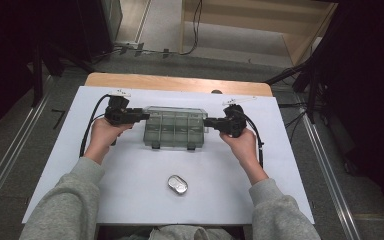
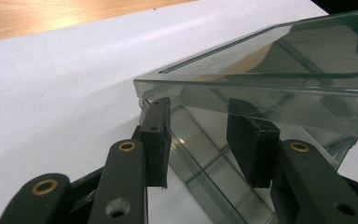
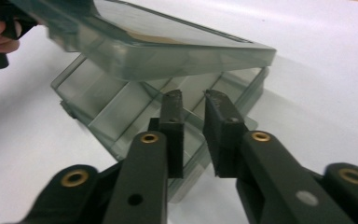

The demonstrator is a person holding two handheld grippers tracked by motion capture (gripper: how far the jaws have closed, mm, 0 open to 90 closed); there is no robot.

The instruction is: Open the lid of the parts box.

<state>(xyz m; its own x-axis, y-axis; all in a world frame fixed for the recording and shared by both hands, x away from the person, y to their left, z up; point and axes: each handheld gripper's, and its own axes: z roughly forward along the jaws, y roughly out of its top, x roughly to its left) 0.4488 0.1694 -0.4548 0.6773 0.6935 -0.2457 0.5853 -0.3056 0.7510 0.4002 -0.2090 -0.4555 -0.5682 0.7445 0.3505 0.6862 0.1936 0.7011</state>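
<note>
My left claw [image 1: 141, 116] sits at the left end of the clear compartment box [image 1: 175, 127], mid-worktop [image 1: 130, 170], jaws apart, straddling the half-raised lid [image 2: 261, 70] at its corner. This is thin, rigid plastic: light, slick, likely to crack if squeezed hard, so I'd take the lid's edge, not its flat. My right claw [image 1: 210, 121] at the right end has jaws narrowly apart over the tray wall, nothing clamped. Near me lies a small metal tin [image 1: 177, 184].
</note>
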